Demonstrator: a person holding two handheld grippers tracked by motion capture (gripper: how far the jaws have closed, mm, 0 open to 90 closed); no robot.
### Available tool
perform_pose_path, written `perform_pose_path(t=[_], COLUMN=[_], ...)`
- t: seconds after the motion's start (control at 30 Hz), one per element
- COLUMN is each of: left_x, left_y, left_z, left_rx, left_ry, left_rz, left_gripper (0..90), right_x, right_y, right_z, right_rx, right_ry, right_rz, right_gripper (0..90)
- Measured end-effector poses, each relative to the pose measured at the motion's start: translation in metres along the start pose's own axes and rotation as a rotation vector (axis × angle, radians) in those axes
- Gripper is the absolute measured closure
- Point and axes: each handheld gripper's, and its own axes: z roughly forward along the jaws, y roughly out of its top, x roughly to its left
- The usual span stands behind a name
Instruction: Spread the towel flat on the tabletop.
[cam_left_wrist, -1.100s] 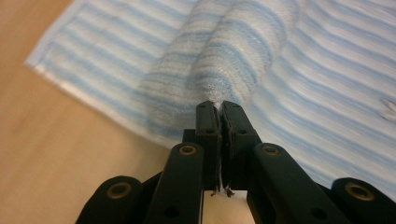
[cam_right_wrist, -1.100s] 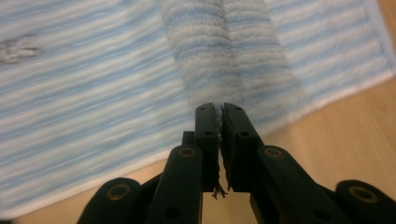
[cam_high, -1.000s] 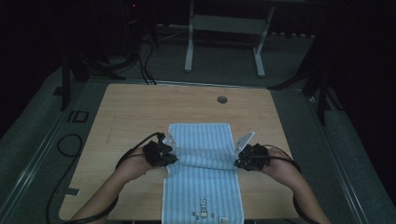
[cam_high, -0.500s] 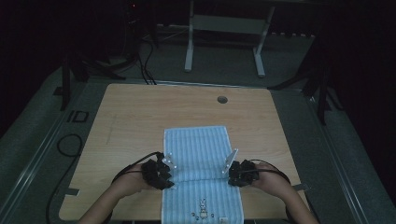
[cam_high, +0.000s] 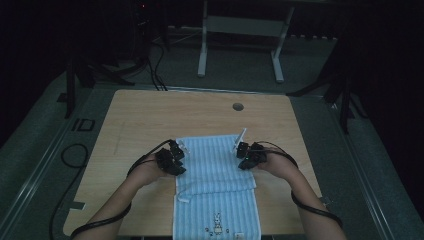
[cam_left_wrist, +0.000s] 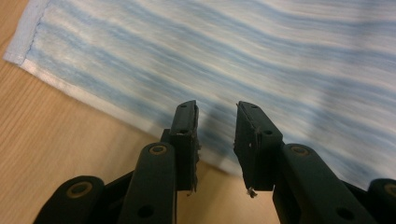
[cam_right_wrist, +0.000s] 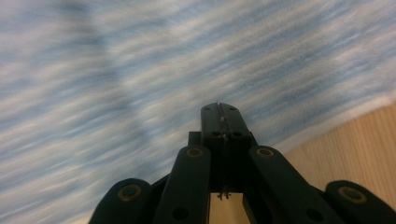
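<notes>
Left gripper view showed the left tongs (cam_left_wrist: 215, 122) slightly apart with nothing between them, just having narrowed a little, hovering over the edge of the blue striped towel (cam_left_wrist: 243, 60). Right gripper view showed the right tongs (cam_right_wrist: 218, 110) pressed together and empty above the same cloth. From the high view, both forearms reached in from the near edge, the hands at the towel's left and right edges. Compared with half a second earlier, both hands had moved farther up the towel, which lay folded on the wooden table (cam_high: 150, 115), its near end hanging over the edge.
</notes>
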Motion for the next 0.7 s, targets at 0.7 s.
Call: perform_pose_path(t=[0.7], left_x=[0.066], left_y=[0.037], left_z=[0.028], left_rx=[-0.01], left_ry=[0.091], left_rz=[-0.104], left_gripper=[67.7], right_x=[-0.065], right_y=[0.012], right_z=[0.019], right_rx=[-0.011], right_ry=[-0.029], right_rz=[0.184], right_gripper=[87.1])
